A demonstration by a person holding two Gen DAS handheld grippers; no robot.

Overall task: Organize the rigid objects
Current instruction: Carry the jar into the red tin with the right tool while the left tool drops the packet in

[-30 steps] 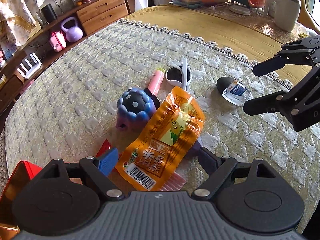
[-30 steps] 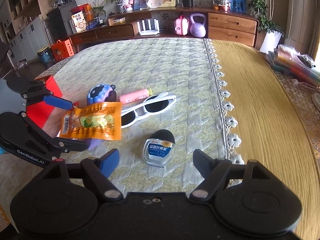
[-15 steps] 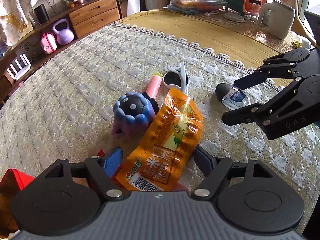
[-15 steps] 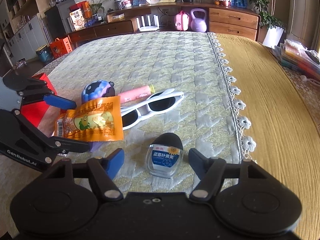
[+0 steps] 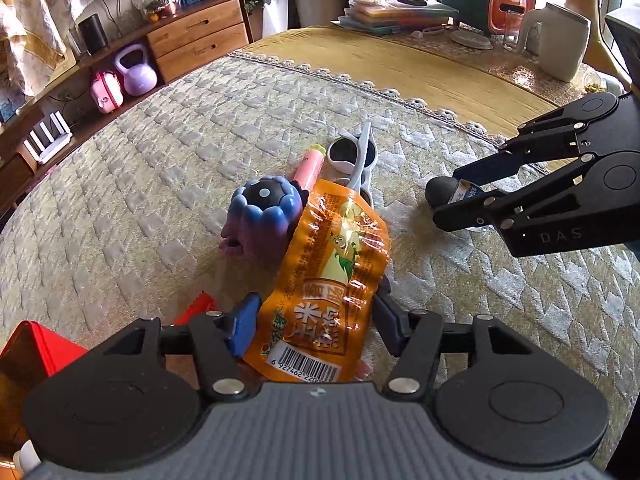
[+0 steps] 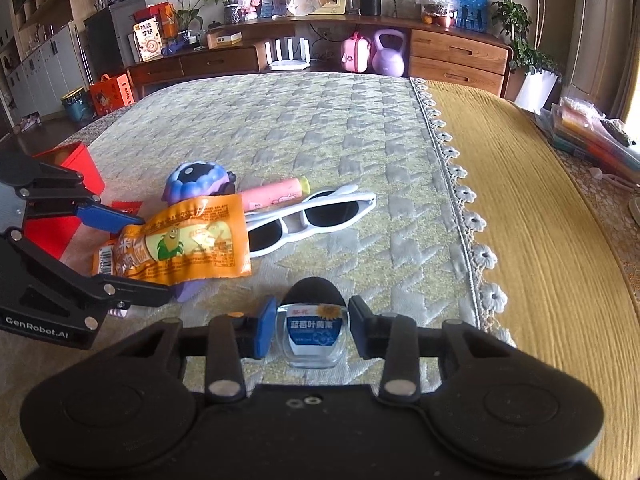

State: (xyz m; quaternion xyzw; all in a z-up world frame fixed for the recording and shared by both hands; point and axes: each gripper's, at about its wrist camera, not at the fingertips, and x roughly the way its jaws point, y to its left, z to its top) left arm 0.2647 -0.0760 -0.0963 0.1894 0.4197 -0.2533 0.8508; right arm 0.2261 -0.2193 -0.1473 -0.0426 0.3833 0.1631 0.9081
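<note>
My left gripper (image 5: pixel 312 322) is shut on an orange corn snack packet (image 5: pixel 334 280), held above the quilted cloth; it also shows in the right wrist view (image 6: pixel 176 246). My right gripper (image 6: pixel 312 326) has closed in around a small clear bottle with a black cap (image 6: pixel 314 326), its pads at the bottle's sides on the cloth. In the left wrist view the right gripper (image 5: pixel 452 200) hides most of that bottle (image 5: pixel 440 190). White sunglasses (image 6: pixel 316 216), a pink tube (image 6: pixel 272 194) and a blue-purple toy (image 6: pixel 196 182) lie between the grippers.
A red box (image 6: pixel 70 160) stands at the left, also in the left wrist view (image 5: pixel 36 354). A yellow cloth with lace edging (image 6: pixel 552 248) covers the right side. A white jug (image 5: pixel 560 42) and stacked items sit at the far end. A wooden sideboard (image 6: pixel 456 56) stands behind.
My right gripper moved forward and down onto the bottle and narrowed its jaws around it. My left gripper drew the snack packet closer and higher.
</note>
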